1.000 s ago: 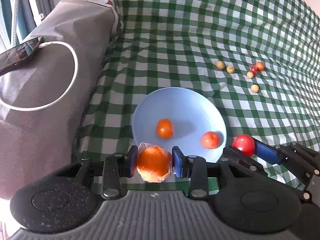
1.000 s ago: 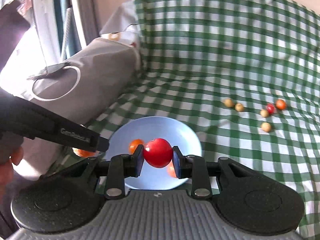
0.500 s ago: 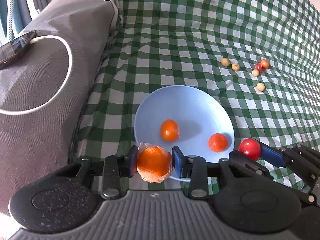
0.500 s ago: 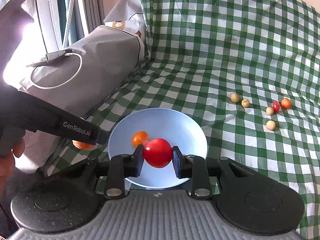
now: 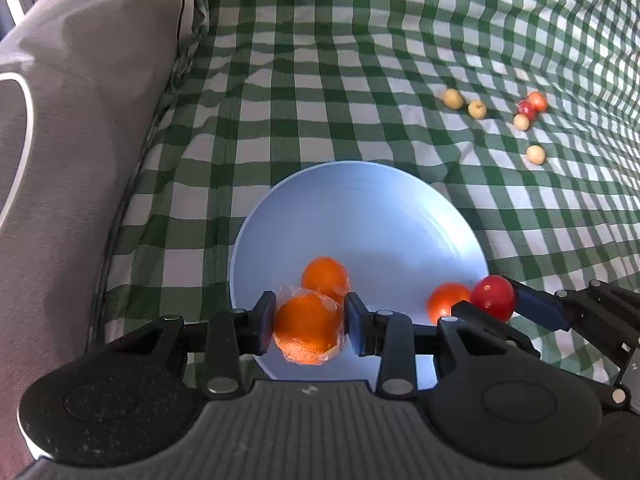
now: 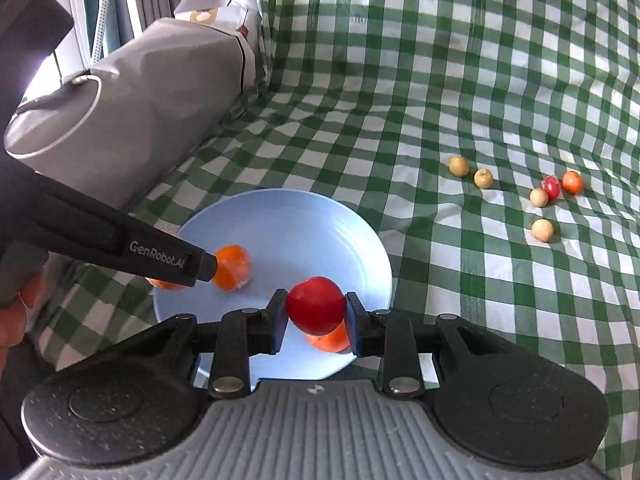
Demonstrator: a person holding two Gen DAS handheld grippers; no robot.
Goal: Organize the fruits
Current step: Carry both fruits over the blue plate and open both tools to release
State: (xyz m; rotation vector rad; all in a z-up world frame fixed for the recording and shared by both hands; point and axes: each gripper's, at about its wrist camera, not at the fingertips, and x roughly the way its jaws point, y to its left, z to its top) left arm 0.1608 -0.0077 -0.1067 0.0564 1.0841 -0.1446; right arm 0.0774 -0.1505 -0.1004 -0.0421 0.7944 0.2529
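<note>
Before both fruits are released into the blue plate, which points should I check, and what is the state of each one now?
1. Left hand-held gripper shut on the wrapped orange: ok.
2. Right hand-held gripper shut on the red fruit: ok.
3. Wrapped orange above the blue plate: ok, over its near rim.
4. Red fruit above the plate: ok.
5. Landing spots free: not ok, one orange fruit lies right under the red fruit, another just behind the wrapped orange.
6. Height above plate: cannot tell.
</note>
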